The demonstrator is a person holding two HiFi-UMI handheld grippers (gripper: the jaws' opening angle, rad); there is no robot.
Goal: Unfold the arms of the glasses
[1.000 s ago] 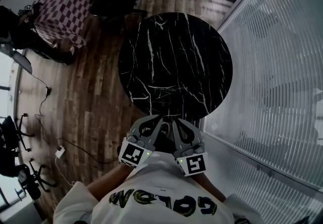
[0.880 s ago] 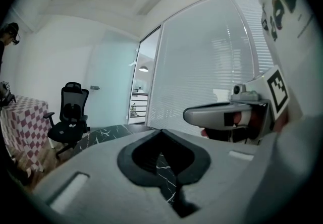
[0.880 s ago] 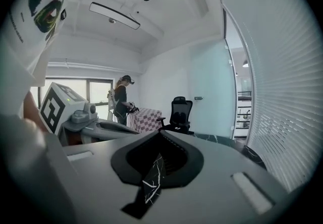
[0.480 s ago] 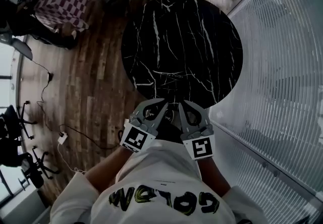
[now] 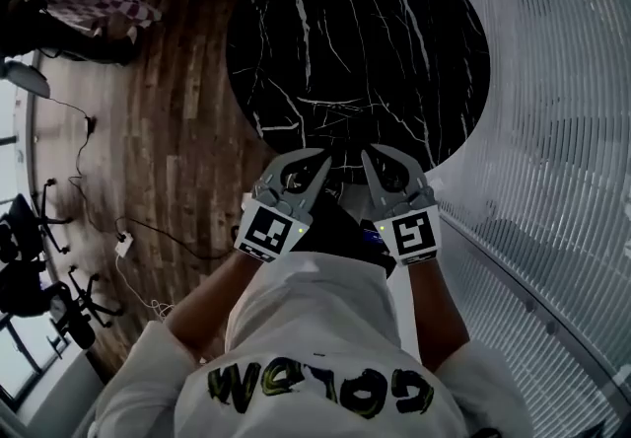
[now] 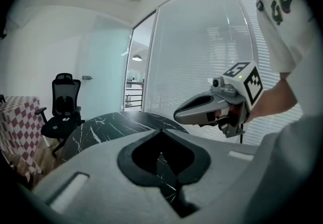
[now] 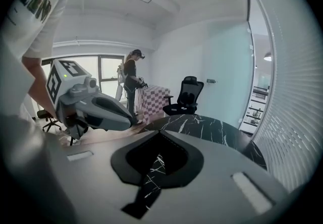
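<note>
Only the approach seems in hand: the left gripper [image 5: 317, 161] and right gripper [image 5: 369, 156] hover at the table's [image 5: 394, 41] 6 o'clock edge, jaws together and empty, and no view shows the glasses, so next they must be found and the jaws opened.

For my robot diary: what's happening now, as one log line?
left gripper: shut, empty | right gripper: shut, empty | table: black marble | glasses: not in view

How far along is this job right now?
Done: nothing; no glasses show on the black marble table. In hand: nothing; the left gripper and right gripper hover at its near edge, fingers shut and empty. Left: the whole unfolding.
</note>
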